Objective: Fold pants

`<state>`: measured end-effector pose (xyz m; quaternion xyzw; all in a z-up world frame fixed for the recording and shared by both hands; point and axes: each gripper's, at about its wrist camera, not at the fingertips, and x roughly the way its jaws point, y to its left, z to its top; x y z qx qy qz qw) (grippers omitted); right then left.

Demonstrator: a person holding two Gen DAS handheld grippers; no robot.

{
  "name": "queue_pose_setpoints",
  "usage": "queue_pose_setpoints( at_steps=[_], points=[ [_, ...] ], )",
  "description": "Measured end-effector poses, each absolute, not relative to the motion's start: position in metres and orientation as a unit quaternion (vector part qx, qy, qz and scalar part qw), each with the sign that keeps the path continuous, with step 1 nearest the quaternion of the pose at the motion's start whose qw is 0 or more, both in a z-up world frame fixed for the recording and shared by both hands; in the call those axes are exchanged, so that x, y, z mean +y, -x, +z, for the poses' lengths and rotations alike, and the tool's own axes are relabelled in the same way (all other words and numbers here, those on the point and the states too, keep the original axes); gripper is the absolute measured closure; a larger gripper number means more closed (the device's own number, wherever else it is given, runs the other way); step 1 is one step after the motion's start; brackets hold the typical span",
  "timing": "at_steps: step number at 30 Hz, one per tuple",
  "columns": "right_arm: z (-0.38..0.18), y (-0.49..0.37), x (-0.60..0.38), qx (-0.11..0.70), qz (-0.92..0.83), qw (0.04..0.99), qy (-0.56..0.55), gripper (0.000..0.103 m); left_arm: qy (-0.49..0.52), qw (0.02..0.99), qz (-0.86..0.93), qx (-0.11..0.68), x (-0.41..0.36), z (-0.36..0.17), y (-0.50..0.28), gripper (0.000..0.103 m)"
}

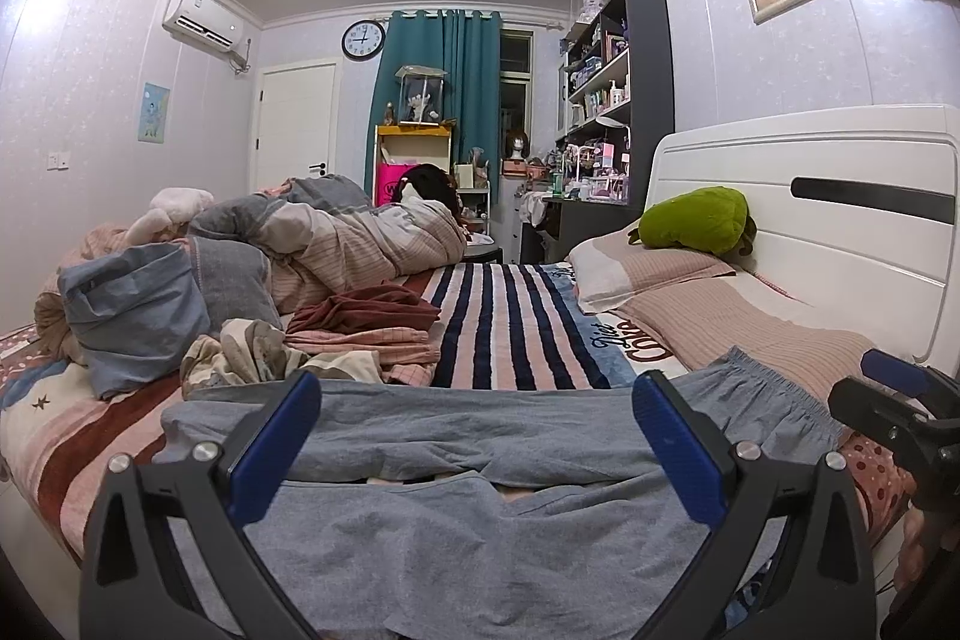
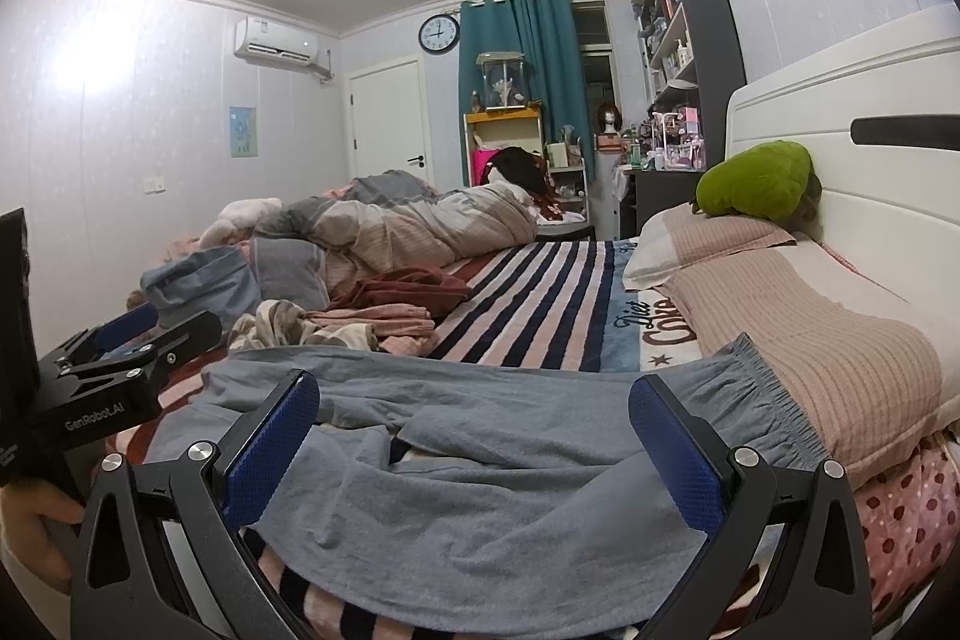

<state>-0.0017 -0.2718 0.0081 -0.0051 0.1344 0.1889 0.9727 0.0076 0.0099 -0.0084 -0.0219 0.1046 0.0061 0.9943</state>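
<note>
Grey-blue pants [image 1: 456, 520] lie spread across the near edge of the bed, elastic waistband [image 1: 774, 388] to the right by the pillow, legs running left. They also show in the right wrist view [image 2: 498, 496]. My left gripper [image 1: 477, 424] is open and empty, its blue pads [image 1: 276, 436] hovering just over the pants. My right gripper [image 2: 474, 430] is open and empty over the waist half of the pants. The right gripper shows at the right edge of the left wrist view [image 1: 900, 400]; the left gripper shows at the left of the right wrist view [image 2: 126, 340].
A striped blanket [image 1: 510, 322] covers the bed. A pile of clothes [image 1: 336, 340] and a folded blue item [image 1: 132, 310] lie at left, a rolled duvet [image 1: 360, 238] behind. Pillows [image 1: 720, 316], a green plush [image 1: 696, 220] and the white headboard [image 1: 840, 232] are at right.
</note>
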Motion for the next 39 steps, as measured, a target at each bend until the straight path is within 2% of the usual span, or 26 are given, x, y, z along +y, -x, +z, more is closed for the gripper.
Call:
queue_pose_setpoints(
  at_steps=[21, 27, 31, 32, 33, 36, 39],
  points=[
    [0.000, 0.003, -0.271, 0.141, 0.182, 0.973, -0.010, 0.001, 0.030, 0.992, 0.010, 0.121, 0.009, -0.016, -0.013, 0.001],
    [-0.022, -0.012, -0.287, 0.179, 0.184, 0.965, -0.051, 0.001, 0.032, 0.989, 0.028, 0.141, 0.021, -0.033, -0.024, 0.001],
    [-0.053, -0.026, -0.308, 0.222, 0.173, 0.956, -0.081, 0.001, 0.037, 0.980, 0.040, 0.189, 0.038, -0.059, -0.037, 0.001],
    [-0.060, -0.029, -0.315, 0.231, 0.168, 0.954, -0.092, 0.003, 0.044, 0.977, 0.031, 0.207, 0.043, -0.068, -0.040, 0.001],
    [-0.074, -0.035, -0.326, 0.251, 0.162, 0.947, -0.116, 0.013, 0.060, 0.971, 0.017, 0.230, 0.049, -0.079, -0.043, 0.001],
    [-0.107, -0.047, -0.349, 0.294, 0.134, 0.936, -0.143, 0.033, 0.127, 0.952, -0.024, 0.279, 0.071, -0.111, -0.047, 0.001],
    [-0.134, -0.055, -0.365, 0.328, 0.099, 0.927, -0.153, 0.044, 0.180, 0.930, -0.029, 0.318, 0.088, -0.146, -0.050, 0.001]
  ],
)
